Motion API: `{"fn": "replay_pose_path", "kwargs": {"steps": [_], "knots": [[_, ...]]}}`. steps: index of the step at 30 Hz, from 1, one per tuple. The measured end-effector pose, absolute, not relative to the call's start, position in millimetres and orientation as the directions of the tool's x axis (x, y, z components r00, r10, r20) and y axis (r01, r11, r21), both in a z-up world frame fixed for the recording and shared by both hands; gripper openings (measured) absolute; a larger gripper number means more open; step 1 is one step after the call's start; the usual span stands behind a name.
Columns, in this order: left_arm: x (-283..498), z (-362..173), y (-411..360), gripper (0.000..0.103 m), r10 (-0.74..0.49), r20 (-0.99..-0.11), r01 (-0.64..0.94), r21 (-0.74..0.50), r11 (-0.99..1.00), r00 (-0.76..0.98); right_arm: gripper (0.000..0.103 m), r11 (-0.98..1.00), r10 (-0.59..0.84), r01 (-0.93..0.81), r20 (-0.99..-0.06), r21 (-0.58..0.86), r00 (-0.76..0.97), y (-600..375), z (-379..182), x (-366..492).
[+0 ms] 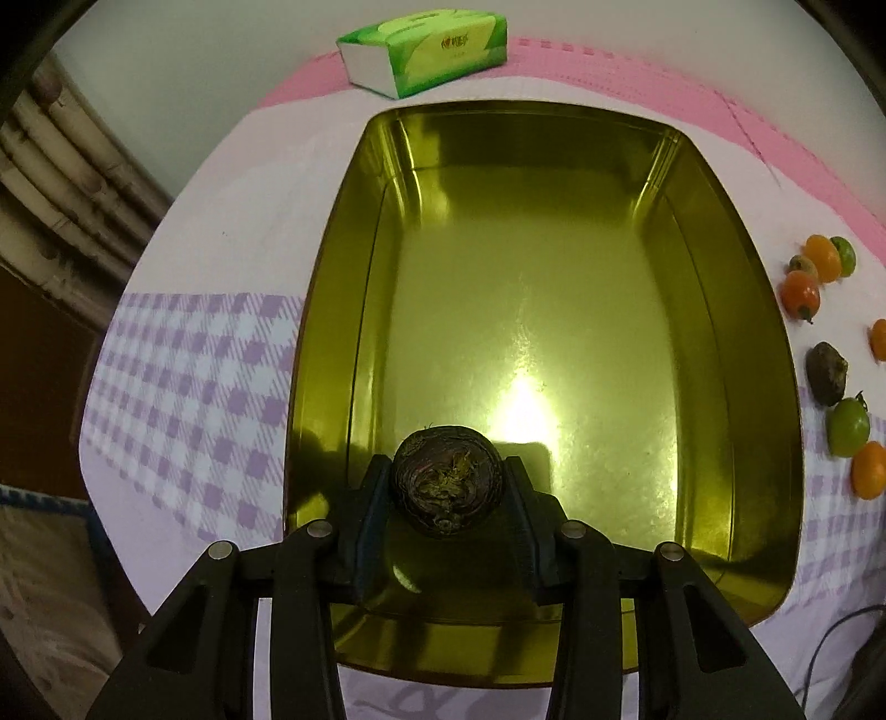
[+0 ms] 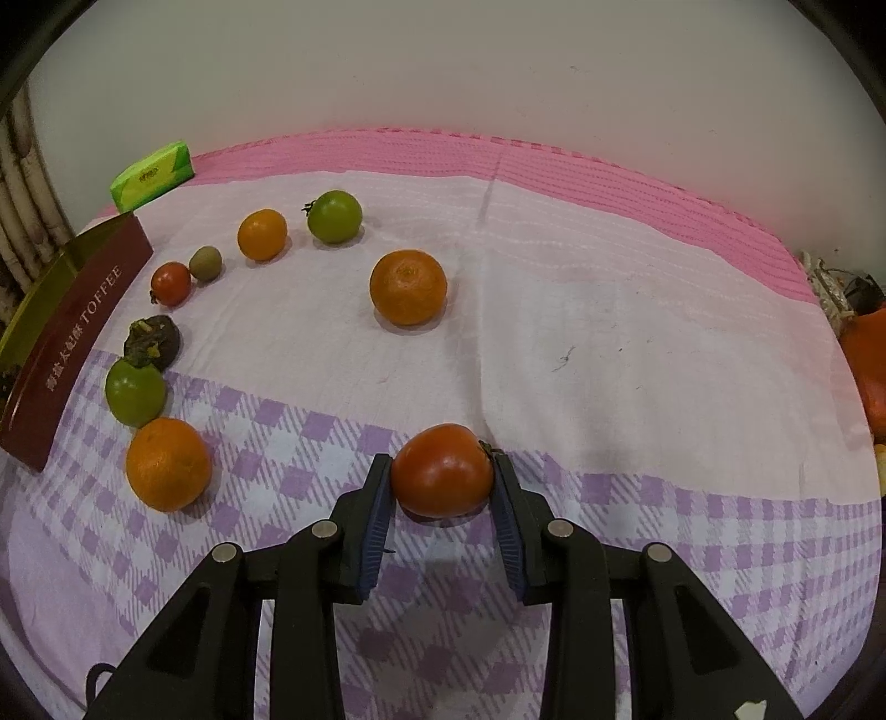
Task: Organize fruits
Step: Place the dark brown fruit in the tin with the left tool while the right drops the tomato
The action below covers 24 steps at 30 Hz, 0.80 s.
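From the left wrist camera, the left gripper (image 1: 447, 487) is clamped on a dark purple fruit (image 1: 447, 481), both pads pressed against its sides, held over the near end of a gold tin (image 1: 343, 310). Whether the fruit touches the tin floor cannot be told. The tin lies lengthwise on a cloth (image 1: 210, 343) that is white at its middle, purple-checked toward the near edge and pink along the far edge. A green tissue pack (image 1: 426, 50) sits at the far edge, just beyond the tin. Along the tin's right side lie small fruits on the cloth: another dark fruit (image 1: 826, 372), a green tomato (image 1: 847, 426) and an orange (image 1: 868, 471) nearer, a red tomato (image 1: 800, 296) farther back.

From the right wrist camera, the right gripper (image 2: 443, 479) has its jaws closed against a large red tomato (image 2: 442, 471) near the near edge of the cloth (image 2: 609, 332), on the checked part. A big orange (image 2: 408, 287) lies alone at mid-cloth. Toward the left edge, a curved row of fruits runs beside the tin's maroon outer wall (image 2: 72, 338): an orange (image 2: 168, 464), a green tomato (image 2: 135, 392), a dark fruit (image 2: 152, 342), a small red tomato (image 2: 170, 283), a kiwi (image 2: 205, 263), a small orange (image 2: 262, 234) and a green tomato (image 2: 334, 216). The tissue pack (image 2: 152, 174) is at the far left corner.
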<state>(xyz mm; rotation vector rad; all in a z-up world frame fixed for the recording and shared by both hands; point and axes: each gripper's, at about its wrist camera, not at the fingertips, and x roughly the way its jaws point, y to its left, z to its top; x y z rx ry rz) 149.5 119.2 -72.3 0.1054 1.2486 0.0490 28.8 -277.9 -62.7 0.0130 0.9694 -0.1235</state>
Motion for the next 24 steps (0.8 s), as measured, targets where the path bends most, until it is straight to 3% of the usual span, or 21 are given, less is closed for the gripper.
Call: {"fn": "replay_pose_path", "kwargs": {"steps": [6,9,13,18,24], "knots": [[150.2,-70.3,120.3,0.043,0.105,-0.942,0.028,0.120,0.992,0.318,0.032,0.993,-0.109,0.097,-0.801,-0.064,0.588,-262.6,-39.4,37.7],[152.9,-64.6,125.3,0.048,0.099,-0.938,0.016,0.111,0.994,0.333,0.032,0.997,-0.076,0.038,-0.781,-0.067,0.619,-238.6,-20.5,48.2],[151.0,-48.5,135.0,0.055,0.029,-0.928,-0.009,0.027,1.000,0.371,0.032,0.996,0.030,-0.084,-0.761,-0.032,0.648,-191.3,-1.2,64.9],[141.0,-28.2,143.0,0.058,0.028,-0.894,-0.027,0.018,0.999,0.447,0.032,0.966,0.190,-0.257,-0.755,0.029,0.628,-112.4,3.2,90.9],[119.2,-20.7,155.1,0.058,0.069,-0.870,-0.096,0.026,0.995,0.489,0.032,0.916,0.266,-0.401,-0.764,0.012,0.587,-34.0,-7.5,116.7]]}}
